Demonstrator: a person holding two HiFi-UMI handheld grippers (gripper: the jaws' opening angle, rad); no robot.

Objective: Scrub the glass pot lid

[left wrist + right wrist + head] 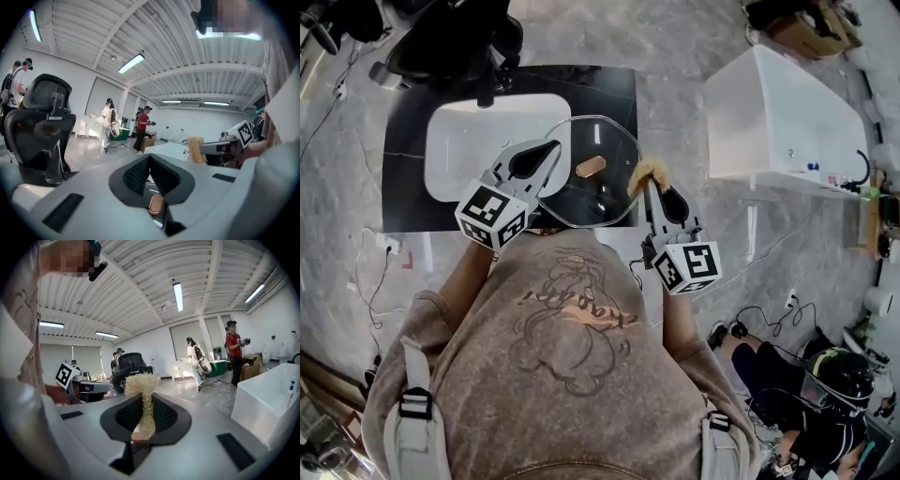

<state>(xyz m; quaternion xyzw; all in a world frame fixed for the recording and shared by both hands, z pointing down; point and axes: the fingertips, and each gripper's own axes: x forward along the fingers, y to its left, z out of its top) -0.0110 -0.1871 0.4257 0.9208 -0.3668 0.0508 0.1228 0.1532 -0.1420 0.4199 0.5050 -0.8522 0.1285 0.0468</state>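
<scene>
The round glass pot lid (598, 199) with a wooden knob (590, 167) is held up over the black counter, beside the sink. My left gripper (551, 152) is shut on the lid's left rim. In the left gripper view the lid runs edge-on between the closed jaws and its knob (155, 205) shows low down. My right gripper (653, 190) is shut on a straw-coloured fibre scrubber (649, 174) whose tuft lies at the lid's right rim. In the right gripper view the scrubber (143, 392) stands upright between the pads.
A white sink basin (483, 141) is set in the black counter (408, 178). A white bathtub (783, 117) stands to the right and a black office chair (450, 42) behind the sink. Cables lie on the floor. Several people stand far off in the hall (143, 129).
</scene>
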